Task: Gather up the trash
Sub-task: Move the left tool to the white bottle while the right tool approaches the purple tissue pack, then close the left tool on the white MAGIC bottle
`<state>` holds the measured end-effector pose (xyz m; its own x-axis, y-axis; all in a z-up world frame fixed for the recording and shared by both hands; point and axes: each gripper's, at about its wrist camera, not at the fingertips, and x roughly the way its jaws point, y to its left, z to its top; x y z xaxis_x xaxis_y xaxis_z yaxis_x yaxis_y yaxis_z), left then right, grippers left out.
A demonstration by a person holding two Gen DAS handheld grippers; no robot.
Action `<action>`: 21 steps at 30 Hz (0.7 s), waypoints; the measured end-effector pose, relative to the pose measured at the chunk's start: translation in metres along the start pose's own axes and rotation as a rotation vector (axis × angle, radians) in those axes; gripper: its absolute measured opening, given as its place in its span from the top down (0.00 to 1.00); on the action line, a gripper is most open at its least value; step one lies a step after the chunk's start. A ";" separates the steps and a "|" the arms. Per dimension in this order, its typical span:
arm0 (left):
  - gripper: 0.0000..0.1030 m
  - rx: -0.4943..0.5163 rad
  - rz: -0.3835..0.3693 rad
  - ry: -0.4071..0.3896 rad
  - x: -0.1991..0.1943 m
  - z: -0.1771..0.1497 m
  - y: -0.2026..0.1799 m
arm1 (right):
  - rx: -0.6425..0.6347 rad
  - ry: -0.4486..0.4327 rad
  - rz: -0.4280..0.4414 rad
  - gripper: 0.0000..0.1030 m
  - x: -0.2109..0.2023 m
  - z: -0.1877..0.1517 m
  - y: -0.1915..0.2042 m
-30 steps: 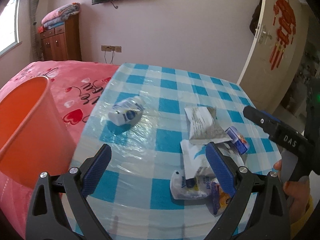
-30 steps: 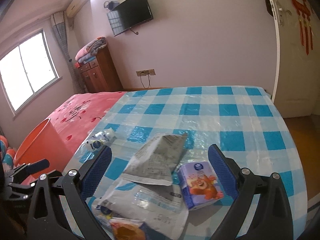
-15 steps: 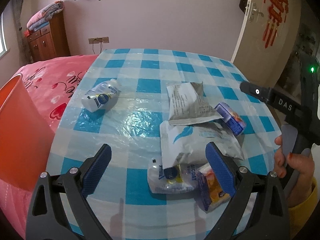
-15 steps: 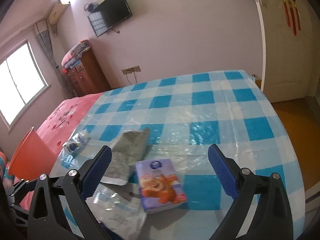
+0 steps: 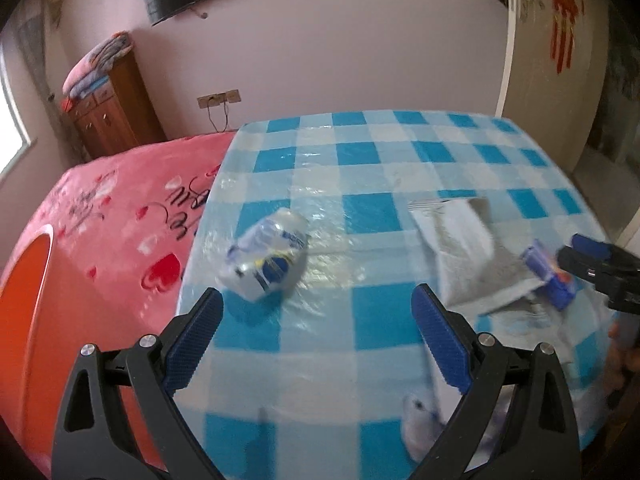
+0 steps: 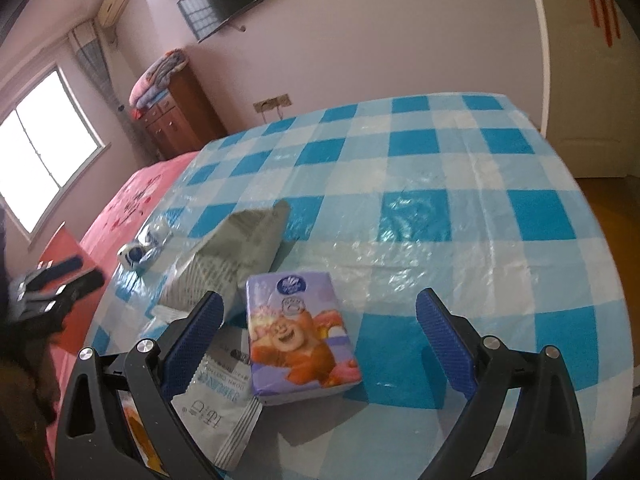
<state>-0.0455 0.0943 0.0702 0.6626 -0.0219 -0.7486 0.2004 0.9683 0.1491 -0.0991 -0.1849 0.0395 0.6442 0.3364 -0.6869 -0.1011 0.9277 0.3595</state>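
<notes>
Left wrist view is blurring: your left gripper (image 5: 316,320) is gaping wide, holding nothing, the crushed bottle (image 5: 267,258) lying at its 11 o'clock, the orange bin (image 5: 24,300) cut off at 9. Right wrist view: your right gripper (image 6: 320,330) is spreading empty, the tissue pack (image 6: 300,336) lying between its fingers.

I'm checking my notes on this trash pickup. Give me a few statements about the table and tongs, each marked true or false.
1. Both tongs are open and hold nothing. True: left tongs, right tongs.
2. The crushed plastic bottle stands upright. False: it lies on its side.
3. The purple tissue pack lies on the checked tablecloth in front of the right tongs. True.
4. The orange bin sits on the table. False: it is off the table's left edge, beside the pink bedspread.
</notes>
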 end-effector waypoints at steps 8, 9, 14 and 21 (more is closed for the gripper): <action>0.07 0.079 0.073 0.059 0.042 0.016 0.006 | -0.010 0.029 0.026 0.07 0.007 -0.003 -0.002; 0.07 0.078 0.077 0.065 0.047 0.017 0.009 | -0.014 0.032 0.028 0.07 0.008 -0.003 -0.001; 0.07 0.053 0.068 0.076 0.060 0.022 0.022 | -0.037 0.044 0.027 0.07 0.013 -0.004 0.001; 0.08 0.005 0.042 0.097 0.074 0.022 0.039 | -0.083 0.040 0.012 0.07 0.014 -0.006 0.008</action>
<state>0.0274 0.1246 0.0344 0.5976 0.0426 -0.8006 0.1778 0.9667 0.1842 -0.0957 -0.1720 0.0292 0.6118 0.3521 -0.7083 -0.1722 0.9333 0.3152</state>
